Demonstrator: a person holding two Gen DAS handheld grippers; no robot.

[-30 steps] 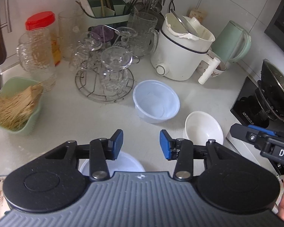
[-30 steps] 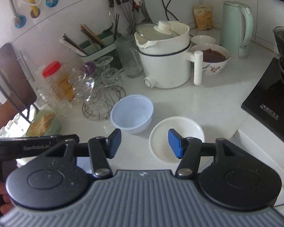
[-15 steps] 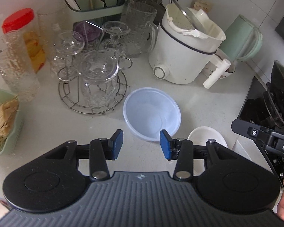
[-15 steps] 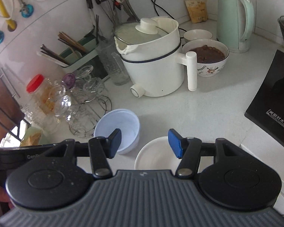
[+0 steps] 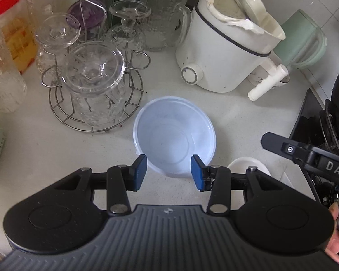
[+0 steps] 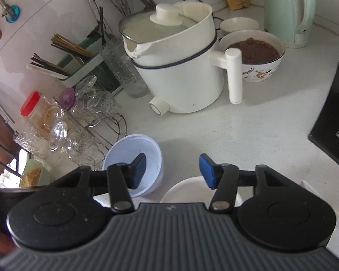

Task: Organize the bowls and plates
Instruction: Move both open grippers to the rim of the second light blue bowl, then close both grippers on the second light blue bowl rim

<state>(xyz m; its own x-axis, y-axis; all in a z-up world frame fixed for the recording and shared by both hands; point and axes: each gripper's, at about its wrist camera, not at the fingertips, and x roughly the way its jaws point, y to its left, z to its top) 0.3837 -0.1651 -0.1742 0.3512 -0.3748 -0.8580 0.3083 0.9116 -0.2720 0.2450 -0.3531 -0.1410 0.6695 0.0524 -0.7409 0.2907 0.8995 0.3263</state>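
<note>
While both tongs stood spread and empty, the left tongs (image 5: 168, 172) hung just over the near rim of the pale blue plastic bowl (image 5: 174, 135) on the counter (image 5: 56, 149). It looked light, thin-walled and slippery, best pinched across the rim. The right tongs (image 6: 172, 171) hovered above the white bowl (image 6: 187, 190), likely ceramic, heavier and breakable.
</note>
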